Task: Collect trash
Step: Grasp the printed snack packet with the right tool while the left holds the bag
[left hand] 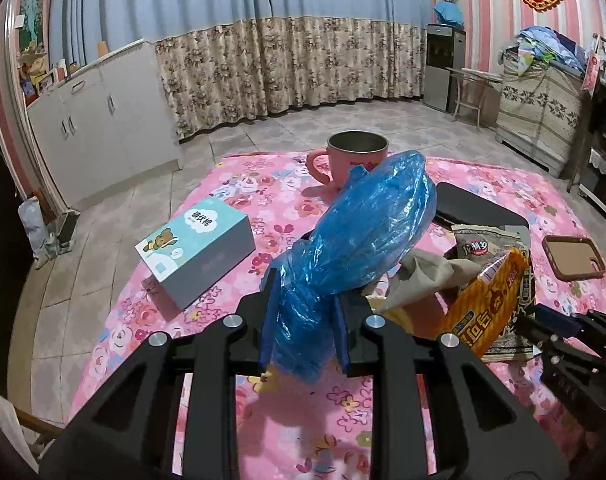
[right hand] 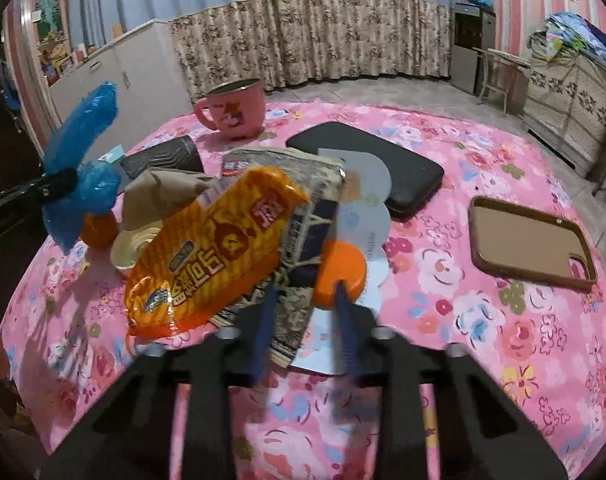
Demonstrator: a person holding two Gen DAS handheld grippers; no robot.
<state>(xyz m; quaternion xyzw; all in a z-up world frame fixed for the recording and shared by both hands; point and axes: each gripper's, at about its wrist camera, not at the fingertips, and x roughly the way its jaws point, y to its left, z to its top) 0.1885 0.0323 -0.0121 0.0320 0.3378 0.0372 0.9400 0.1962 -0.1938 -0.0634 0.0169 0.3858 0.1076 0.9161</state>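
**Wrappers and a blue bag over a pink floral tabletop**

A pink-striped room with blue and floral curtains (left hand: 287,60) surrounds a tabletop (left hand: 303,396) under a pink flowered cloth. On it stand a pink mug (left hand: 353,158), a light-blue box (left hand: 195,250), a black case (right hand: 367,164) and a brown phone case (right hand: 533,238).

The left gripper (left hand: 305,300) has its jaws clamped on a crumpled blue plastic bag (left hand: 363,236), which sticks up and bunches out above them, clear of the cloth.

The right gripper (right hand: 305,304) is blurred. Its jaws are drawn in around the lower end of a grey patterned snack packet (right hand: 299,248); whether they press it I cannot tell. An orange snack wrapper (right hand: 215,248) lies tilted over that packet, just left of the jaws. An orange lid (right hand: 337,266) sits by the right finger, beside a pale card (right hand: 363,208). A beige crumpled paper (right hand: 163,192) lies behind the wrapper.
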